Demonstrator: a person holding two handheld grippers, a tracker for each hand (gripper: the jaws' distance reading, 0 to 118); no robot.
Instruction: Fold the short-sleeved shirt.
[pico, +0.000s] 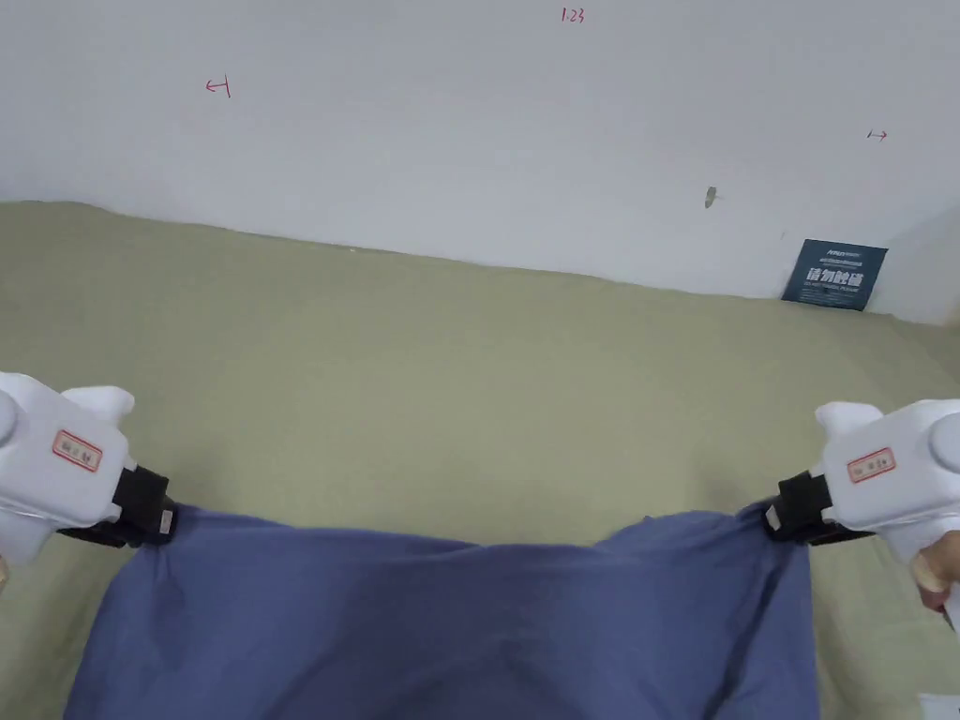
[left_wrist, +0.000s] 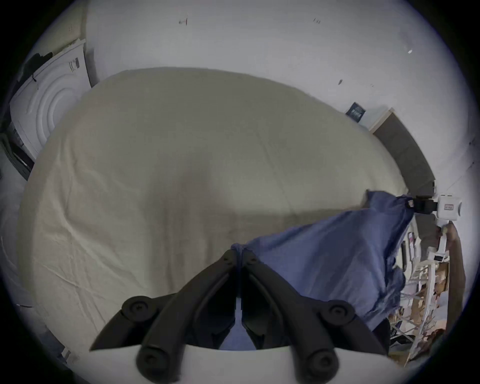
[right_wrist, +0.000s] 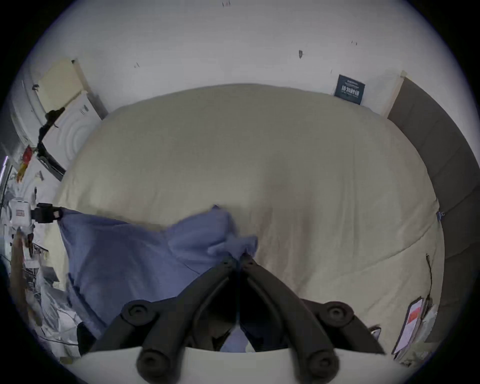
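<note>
Fingers (left_wrist: 230, 256) of the left gripper (left_wrist: 240, 253) are pinched tight together w/ blue cloth bunched at the tips; same on the right gripper (right_wrist: 240, 256), jaws closed on a gathered wad of the shirt (pico: 450, 628). So both have hold of the top edge, one at each end.

Shirt hangs/stretches between the two, held up over the near edge of the bed (pico: 450, 375), its lower part running out of frame toward the person. The top edge sags a bit in the middle and rises toward the right grip. Can't tell if any of it rests on the sheet yet.

Step in hand, as I judge it: spreading the shirt to lay it flat before folding. To do it well:
- keep both grips level, pull apart enough to take out the mid sag, not so much the cloth slips from the tips
- carry it fwd over the open middle of the bed, let the lower hem touch down first, then lower the top edge so no creases get trapped
- right grip holds a thicker bunch, which prob. means a wrinkled corner to smooth after release

Count: 1 shirt, 2 grippers, 1 bed, 1 dark sign (pico: 834, 275) on the wall at the bed's far right corner.
</note>
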